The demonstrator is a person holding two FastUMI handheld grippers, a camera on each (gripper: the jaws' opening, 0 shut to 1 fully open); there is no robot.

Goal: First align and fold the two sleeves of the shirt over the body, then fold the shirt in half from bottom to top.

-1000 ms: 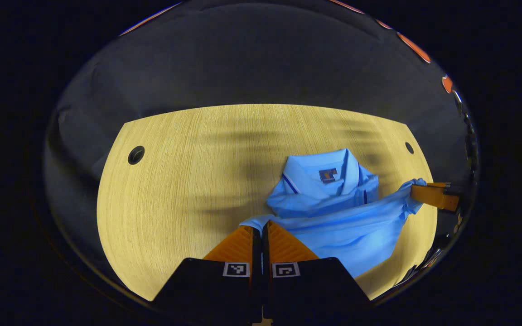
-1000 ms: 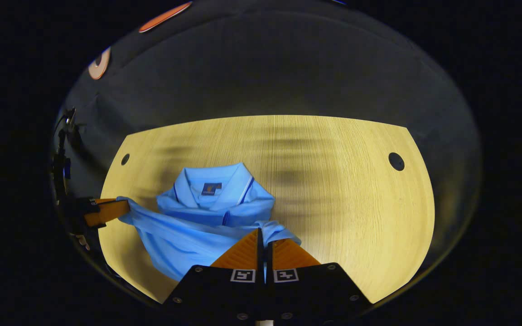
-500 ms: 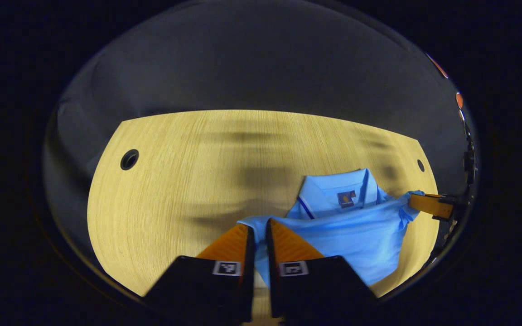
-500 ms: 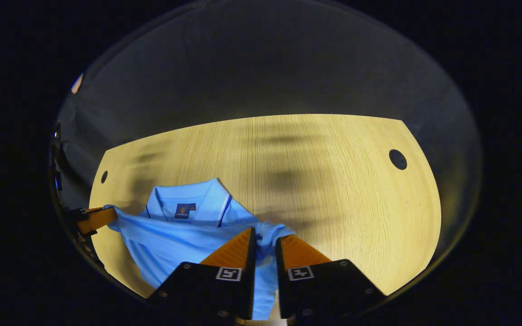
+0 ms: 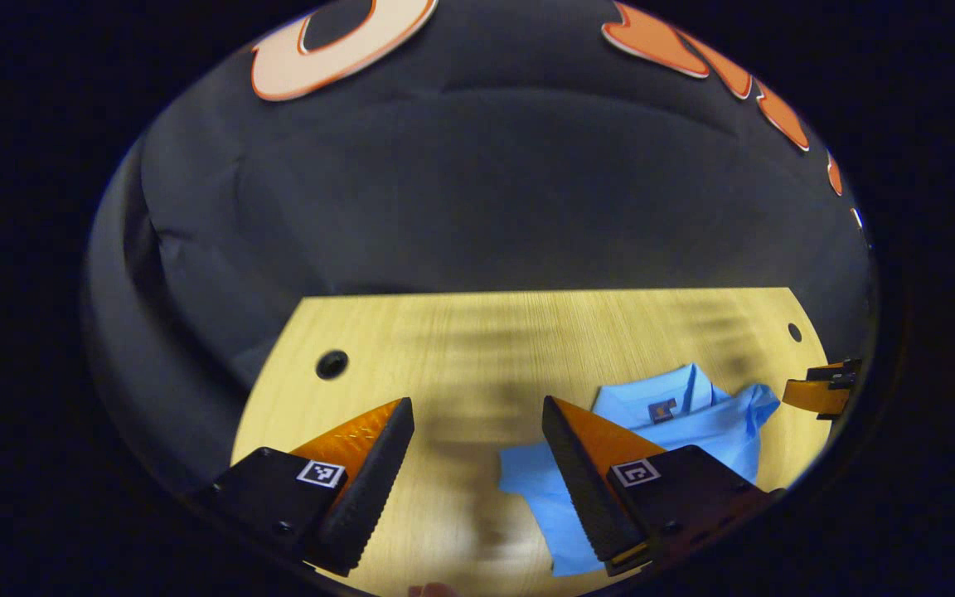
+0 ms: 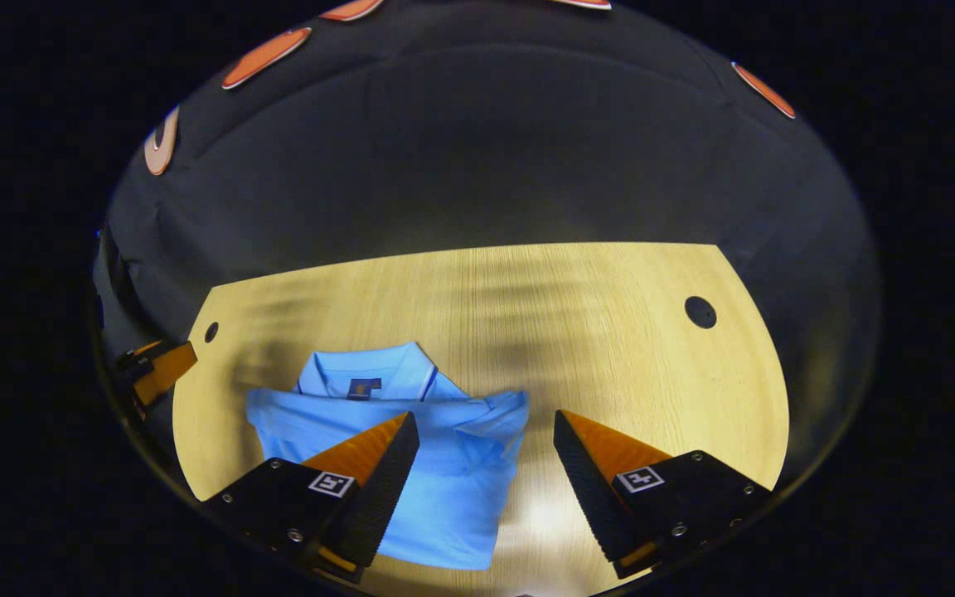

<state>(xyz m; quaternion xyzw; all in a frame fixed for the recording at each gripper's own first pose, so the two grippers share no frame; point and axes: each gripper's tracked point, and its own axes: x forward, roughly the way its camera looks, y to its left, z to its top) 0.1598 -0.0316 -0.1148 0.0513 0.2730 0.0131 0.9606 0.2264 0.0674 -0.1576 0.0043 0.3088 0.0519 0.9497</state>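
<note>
Lying folded on the wooden surface (image 6: 610, 332), the light-blue polo shirt (image 6: 436, 464) rests collar-far, hem-near; left tongs (image 5: 477, 464) and right tongs (image 6: 486, 473) both gape apart, clear of it, flanking its short sides, roughly equally near.

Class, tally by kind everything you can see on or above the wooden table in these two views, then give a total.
Shirt, light blue: 1
Table, wooden: 1
Left hand-held gripper, right hand-held gripper: 2
Round holes in the tabletop: 2
Total: 6

soft matt cloth shirt (image 6: 444, 464) lies on a smooth, wood-grain table (image 6: 610, 332).
</note>
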